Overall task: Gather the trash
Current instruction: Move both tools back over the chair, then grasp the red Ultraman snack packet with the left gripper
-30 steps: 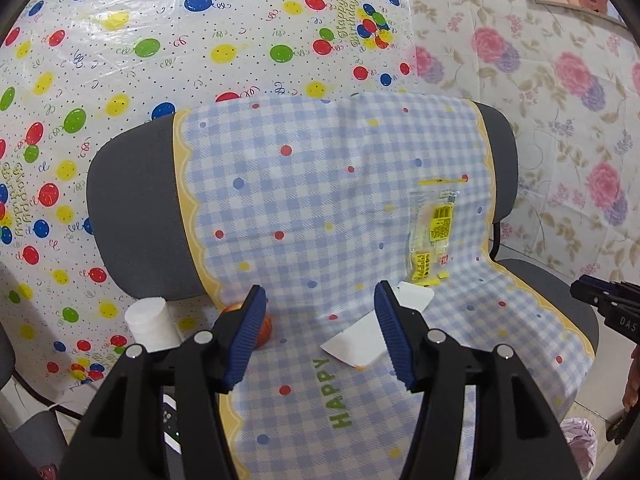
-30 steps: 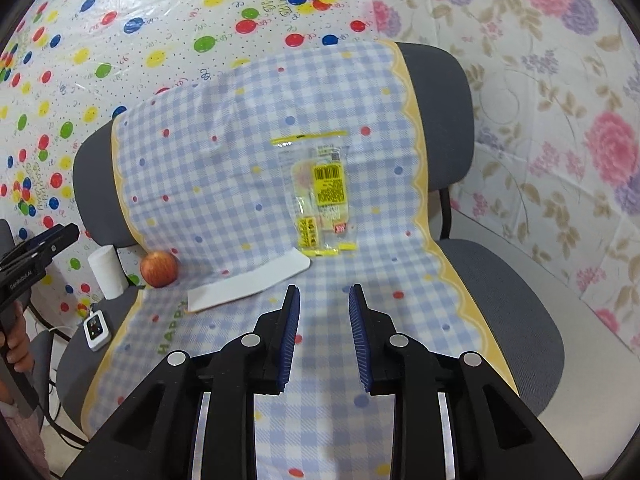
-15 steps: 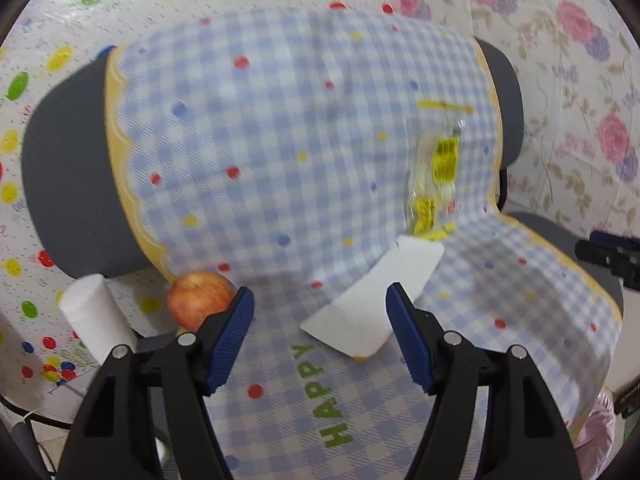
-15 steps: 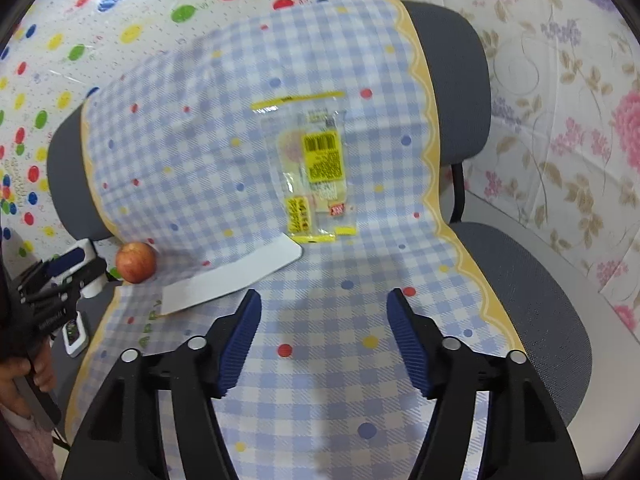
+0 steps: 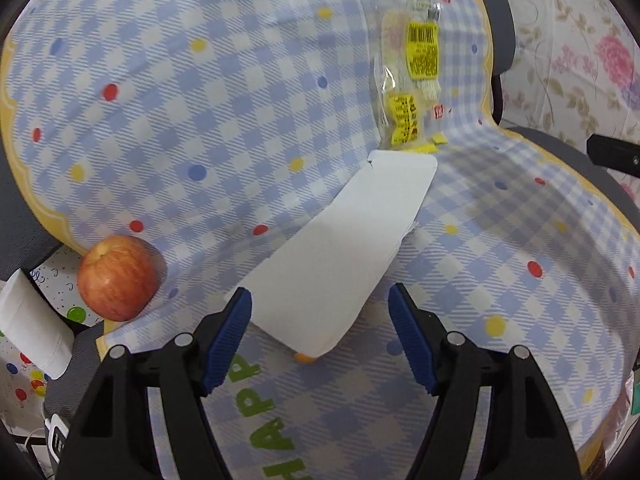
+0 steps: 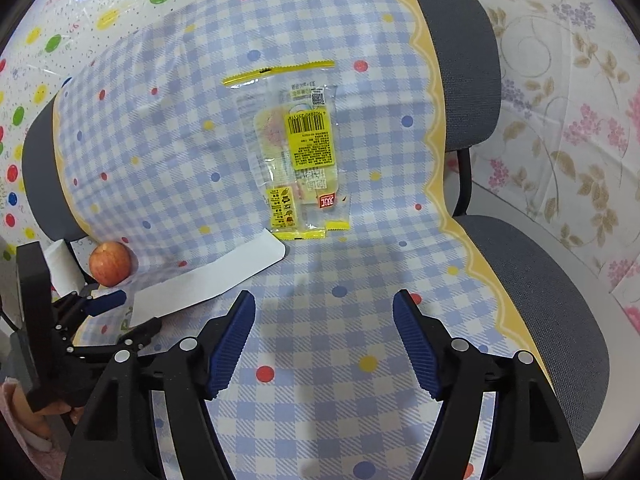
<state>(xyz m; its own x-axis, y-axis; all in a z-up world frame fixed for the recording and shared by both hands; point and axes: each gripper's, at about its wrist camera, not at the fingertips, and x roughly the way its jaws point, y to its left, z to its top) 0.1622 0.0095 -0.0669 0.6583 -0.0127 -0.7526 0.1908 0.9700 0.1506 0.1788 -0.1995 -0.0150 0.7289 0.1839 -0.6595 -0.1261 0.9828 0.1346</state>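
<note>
A white paper strip [image 5: 340,248] lies on the checked cloth over the chair seat; it also shows in the right wrist view [image 6: 208,280]. My left gripper [image 5: 320,320] is open, its jaws on either side of the strip's near end, not touching it. A clear plastic wrapper with yellow labels [image 6: 300,160] leans on the chair back; it also shows in the left wrist view [image 5: 412,68]. My right gripper [image 6: 324,328] is open and empty above the seat, short of the wrapper. The left gripper [image 6: 116,312] shows at the strip's left end.
A red apple [image 5: 118,278] sits at the seat's left edge, also in the right wrist view [image 6: 110,262]. A white paper roll [image 5: 28,328] stands left of it. The grey chair [image 6: 540,280] is bare on the right. Floral and dotted sheets cover the walls.
Both grippers have moved in closer to the chair. The right gripper's jaws have opened wide. The left gripper now brackets the near end of the white strip.
</note>
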